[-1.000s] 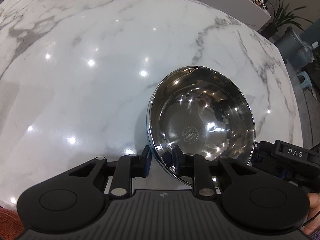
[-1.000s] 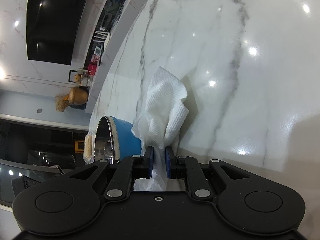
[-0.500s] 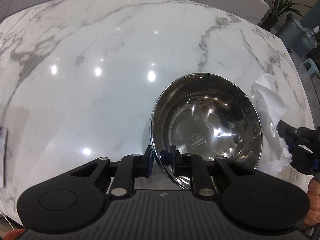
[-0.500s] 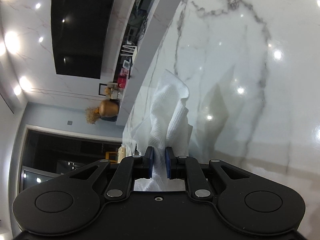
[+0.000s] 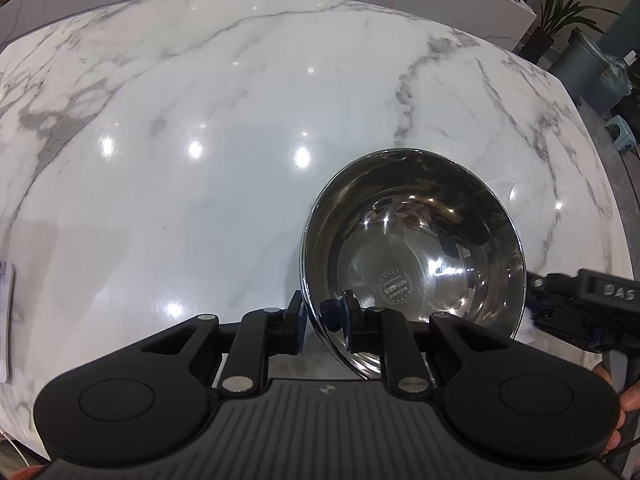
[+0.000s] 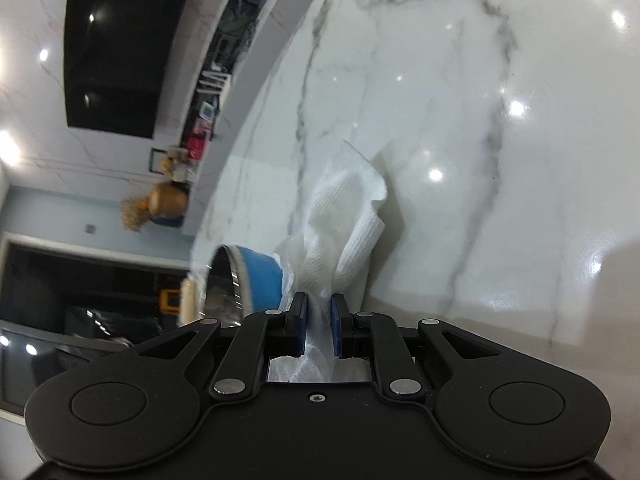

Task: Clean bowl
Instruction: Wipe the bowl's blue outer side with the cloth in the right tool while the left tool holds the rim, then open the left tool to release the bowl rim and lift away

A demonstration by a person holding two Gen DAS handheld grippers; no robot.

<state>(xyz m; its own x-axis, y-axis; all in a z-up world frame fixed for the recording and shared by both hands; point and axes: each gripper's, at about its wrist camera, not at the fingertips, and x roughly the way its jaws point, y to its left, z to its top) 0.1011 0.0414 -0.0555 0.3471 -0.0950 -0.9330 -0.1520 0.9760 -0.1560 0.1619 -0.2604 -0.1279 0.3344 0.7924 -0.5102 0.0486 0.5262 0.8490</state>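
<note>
**Right wrist view: paper towel held beside the bowl**

Right gripper (image 6: 319,322), lower centre, pinches a crumpled white paper towel (image 6: 344,216) rising toward mid-frame over the marble table (image 6: 460,100). Blue-walled steel bowl (image 6: 256,276), on edge, touches the towel's left side

Black left tool (image 5: 320,322), blue pads (image 6: 337,330), silver screws

Steel bowl (image 5: 416,248) (blue outside) tilted on marble — crumpled white paper towel (image 6: 344,216) alongside

White marble table (image 5: 200,200); a bowl (image 5: 412,256) on it, a flat white object (image 5: 4,320) far left of the bowl
</note>
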